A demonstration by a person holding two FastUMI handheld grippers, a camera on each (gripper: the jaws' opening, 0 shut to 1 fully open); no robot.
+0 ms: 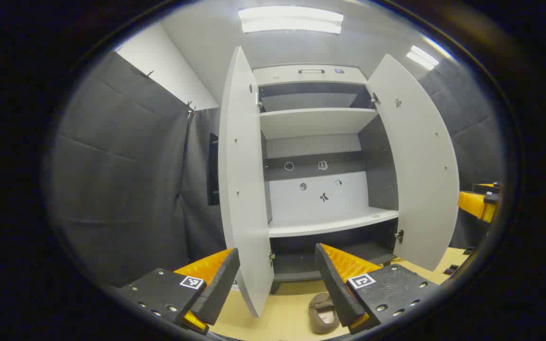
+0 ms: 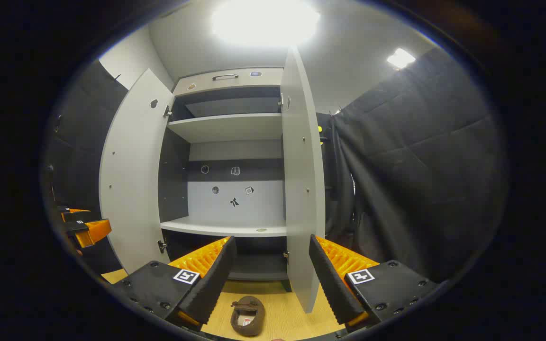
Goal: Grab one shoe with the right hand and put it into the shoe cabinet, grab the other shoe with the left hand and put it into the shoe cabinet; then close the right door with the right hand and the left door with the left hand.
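Note:
The grey shoe cabinet (image 1: 318, 121) stands with both doors swung wide and its shelves bare. On the wooden floor before it lies a brown shoe (image 1: 323, 315), partly behind the right finger of my left gripper (image 1: 275, 284), which is open and holds nothing. The right gripper view has a brown shoe (image 2: 248, 315) low between the fingers of my right gripper (image 2: 273, 279), also open with nothing in it, above the floor. I cannot tell whether both views show the same shoe. The left door (image 1: 242, 189) and right door (image 2: 304, 189) stick out toward me.
Black padded cloth walls close the booth on both sides. The other gripper (image 1: 479, 203) shows at the right edge of the left gripper view, and the left one (image 2: 86, 229) at the left edge of the right gripper view. The middle shelf (image 2: 225, 229) has room.

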